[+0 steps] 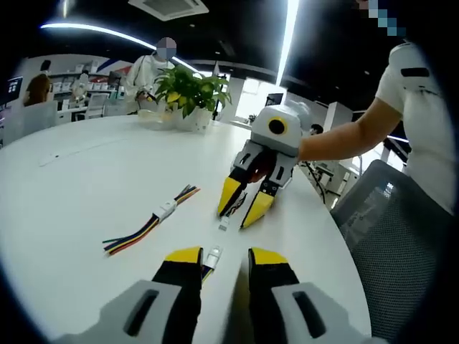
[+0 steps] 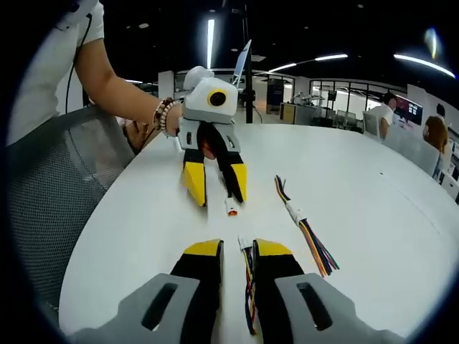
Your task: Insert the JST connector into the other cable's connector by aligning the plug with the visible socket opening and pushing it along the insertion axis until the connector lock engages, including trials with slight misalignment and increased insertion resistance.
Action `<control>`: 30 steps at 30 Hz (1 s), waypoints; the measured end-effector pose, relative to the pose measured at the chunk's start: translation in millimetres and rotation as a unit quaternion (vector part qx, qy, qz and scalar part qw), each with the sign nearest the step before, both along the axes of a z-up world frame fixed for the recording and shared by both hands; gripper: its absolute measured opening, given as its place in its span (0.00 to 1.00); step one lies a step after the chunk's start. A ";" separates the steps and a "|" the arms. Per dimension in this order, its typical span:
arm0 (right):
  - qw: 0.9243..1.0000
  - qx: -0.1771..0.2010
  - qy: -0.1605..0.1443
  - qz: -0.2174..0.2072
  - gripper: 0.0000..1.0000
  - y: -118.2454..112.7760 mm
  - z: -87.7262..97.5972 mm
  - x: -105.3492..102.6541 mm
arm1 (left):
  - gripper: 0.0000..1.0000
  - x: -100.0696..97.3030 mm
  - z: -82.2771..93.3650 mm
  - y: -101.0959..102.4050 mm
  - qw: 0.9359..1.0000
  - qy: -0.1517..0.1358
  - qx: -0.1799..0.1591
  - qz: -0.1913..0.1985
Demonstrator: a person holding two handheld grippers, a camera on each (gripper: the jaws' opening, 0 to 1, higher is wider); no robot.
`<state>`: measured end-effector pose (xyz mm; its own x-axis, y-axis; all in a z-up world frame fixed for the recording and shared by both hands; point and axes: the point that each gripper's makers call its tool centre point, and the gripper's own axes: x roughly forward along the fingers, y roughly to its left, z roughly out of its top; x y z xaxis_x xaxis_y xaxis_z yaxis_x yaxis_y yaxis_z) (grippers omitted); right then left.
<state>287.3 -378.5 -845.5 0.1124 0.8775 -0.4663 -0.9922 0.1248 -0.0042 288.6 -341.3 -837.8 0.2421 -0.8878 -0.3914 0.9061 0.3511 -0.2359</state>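
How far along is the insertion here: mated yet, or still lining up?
Done: each gripper has its own cable in its jaws. The left gripper has closed on its connector, and the right gripper on its plug. In hand: the two tips face each other over the table, with a gap between them. Left: align, push together, engage the lock. A mated spare cable lies aside.

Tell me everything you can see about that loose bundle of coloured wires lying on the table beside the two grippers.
The loose cable is already a joined pair: two bunches of thin coloured wires (yellow, blue, green, red among them) meet in a small white plastic connector at the middle. It lies flat on the white table, wire ends fanned out, off to one side of both grippers, and neither touches it. In the right gripper view it runs lengthwise away from the camera.
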 end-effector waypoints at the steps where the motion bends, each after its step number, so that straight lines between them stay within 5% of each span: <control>1: 1.000 0.000 0.001 -0.001 0.12 -0.5 -0.5 0.4 | 0.18 -0.3 -0.4 0.0 1.000 0.000 0.000 -0.001; 30: 1.000 0.023 -0.005 -0.010 0.04 -0.5 -3.0 2.1 | 0.00 4.4 -6.3 6.8 0.999 -0.040 0.016 0.004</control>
